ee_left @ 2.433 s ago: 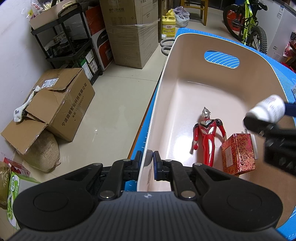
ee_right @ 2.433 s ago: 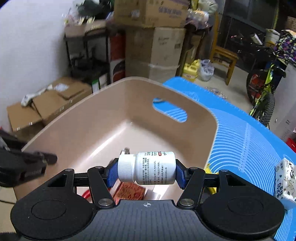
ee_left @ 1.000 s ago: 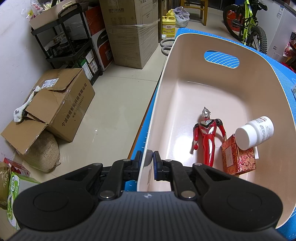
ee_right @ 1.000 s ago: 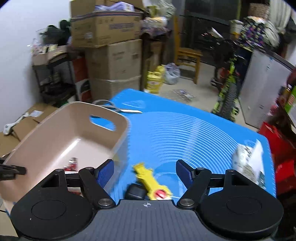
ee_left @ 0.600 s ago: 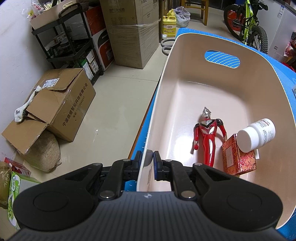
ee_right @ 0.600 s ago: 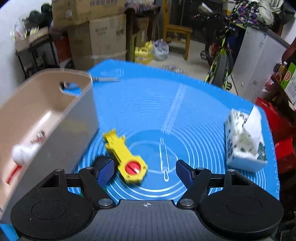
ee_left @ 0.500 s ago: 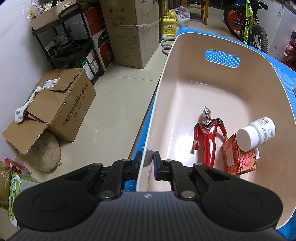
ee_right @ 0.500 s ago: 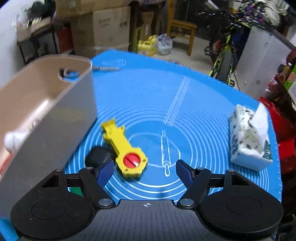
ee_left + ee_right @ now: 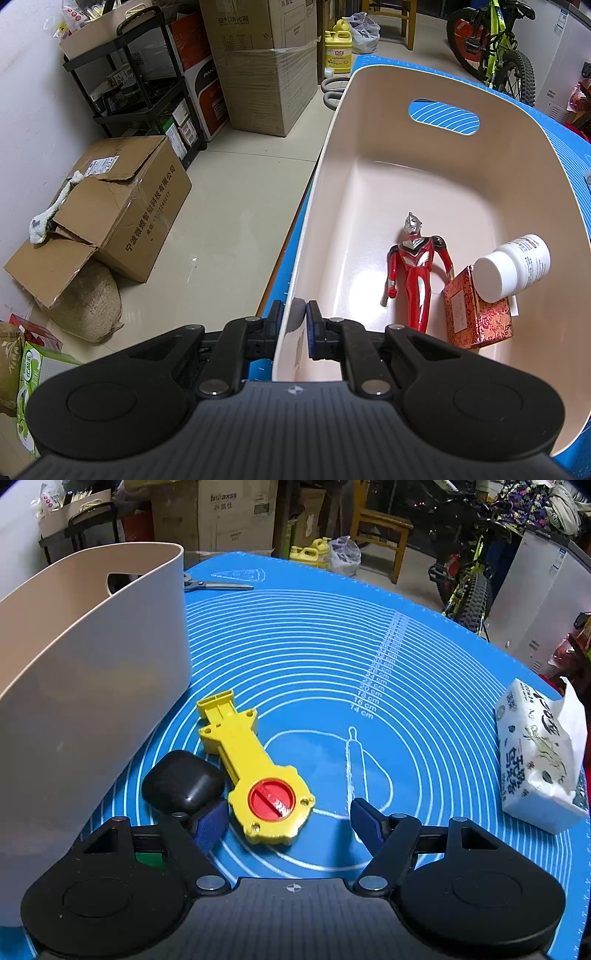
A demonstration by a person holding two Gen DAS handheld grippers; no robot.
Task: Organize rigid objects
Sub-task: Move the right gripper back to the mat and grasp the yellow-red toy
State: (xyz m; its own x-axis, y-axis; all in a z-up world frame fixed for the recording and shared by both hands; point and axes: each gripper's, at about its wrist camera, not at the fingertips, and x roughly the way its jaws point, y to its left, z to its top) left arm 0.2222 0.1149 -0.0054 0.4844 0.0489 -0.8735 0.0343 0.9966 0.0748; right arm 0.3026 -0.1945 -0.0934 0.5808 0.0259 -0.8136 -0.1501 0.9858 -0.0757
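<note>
The right claw (image 9: 286, 825) gapes just above the yellow tool (image 9: 255, 771); close squarely across its round head, probably avoiding the black case (image 9: 183, 786) touching it. The left claw (image 9: 295, 319) pinches the bin (image 9: 461, 88) rim.

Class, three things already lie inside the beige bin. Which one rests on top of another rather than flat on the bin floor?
The white bottle: it leans across the red patterned box, while the red figure lies flat on the floor of the bin.

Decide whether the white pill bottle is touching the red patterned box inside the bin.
Touching. The left wrist view shows the white pill bottle lying tilted, its capped end resting on the top edge of the red patterned box, with no gap between them.
</note>
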